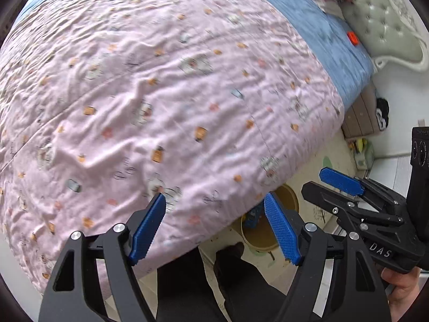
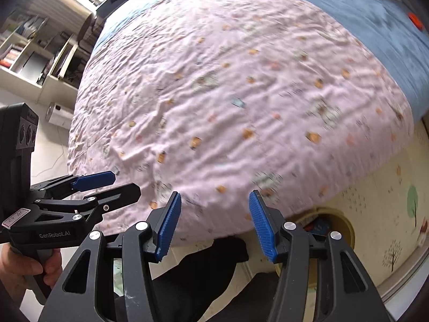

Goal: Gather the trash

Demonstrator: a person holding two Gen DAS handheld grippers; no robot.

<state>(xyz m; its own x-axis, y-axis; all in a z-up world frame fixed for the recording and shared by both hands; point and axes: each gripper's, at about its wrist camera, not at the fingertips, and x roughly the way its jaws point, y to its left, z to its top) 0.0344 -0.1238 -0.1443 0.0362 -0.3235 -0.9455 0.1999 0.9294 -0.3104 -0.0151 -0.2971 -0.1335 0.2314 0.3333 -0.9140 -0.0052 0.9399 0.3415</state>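
Note:
My left gripper (image 1: 215, 228) hangs open over the edge of a bed, nothing between its blue pads. My right gripper (image 2: 214, 222) is open too and just as empty. Each shows in the other's view, the right gripper (image 1: 319, 183) at the right and the left gripper (image 2: 126, 185) at the left. Below them on the floor stands a round tan bin (image 2: 347, 228), also seen as the bin (image 1: 257, 248), with a blue wrapper (image 1: 252, 217) inside. A small orange-red object (image 1: 353, 38) lies on the blue sheet (image 1: 329, 35) far up the bed.
A pink patterned quilt (image 1: 161, 94) covers most of the bed. The person's dark-clad foot (image 2: 209, 257) stands beside the bin on a printed play mat (image 2: 375, 209). A padded headboard (image 1: 383, 26) is at the far right, and shelves (image 2: 40, 61) stand beyond the bed's left side.

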